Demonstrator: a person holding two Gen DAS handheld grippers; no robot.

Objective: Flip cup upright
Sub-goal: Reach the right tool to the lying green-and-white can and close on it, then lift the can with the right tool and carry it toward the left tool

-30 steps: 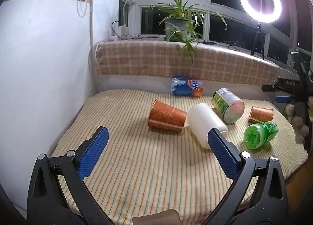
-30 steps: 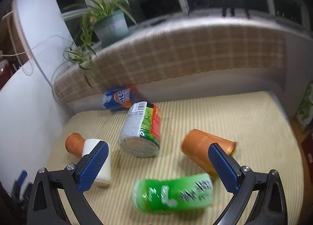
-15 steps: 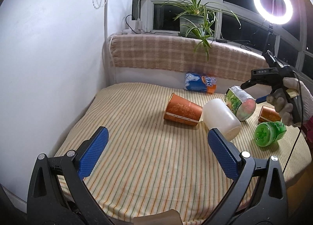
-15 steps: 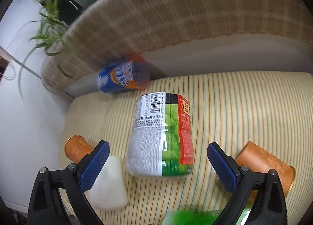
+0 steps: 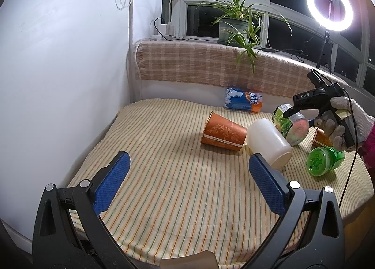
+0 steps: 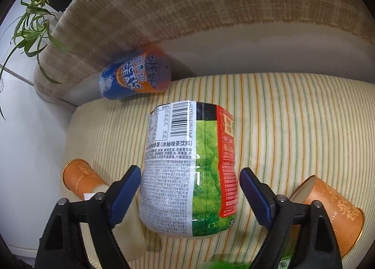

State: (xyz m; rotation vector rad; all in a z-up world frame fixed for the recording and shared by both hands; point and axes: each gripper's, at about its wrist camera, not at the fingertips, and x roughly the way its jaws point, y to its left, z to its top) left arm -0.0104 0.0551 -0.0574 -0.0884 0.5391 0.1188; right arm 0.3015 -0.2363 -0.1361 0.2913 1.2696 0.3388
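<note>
A cup with a green, white and red label [image 6: 189, 170] lies on its side on the striped mat; it also shows in the left wrist view [image 5: 290, 126]. My right gripper [image 6: 189, 189] is open, its blue fingers either side of the cup with small gaps. In the left wrist view the right gripper [image 5: 302, 109] is held by a gloved hand over that cup. My left gripper [image 5: 187, 180] is open and empty above the mat's front. Other cups lie tipped: an orange one [image 5: 222, 132], a white one [image 5: 269, 142], a green one [image 5: 324, 157].
A blue and orange cup [image 5: 242, 102] lies against the checked backrest [image 5: 211, 67]. A second orange cup [image 6: 328, 212] lies to the right of my right gripper. A potted plant [image 5: 234, 27] and a ring light [image 5: 329, 6] stand behind. A white wall [image 5: 58, 70] is at left.
My right gripper has moved down and forward to the labelled cup, which now sits between its fingers. The left gripper has pulled back and left; the cups have not moved.
</note>
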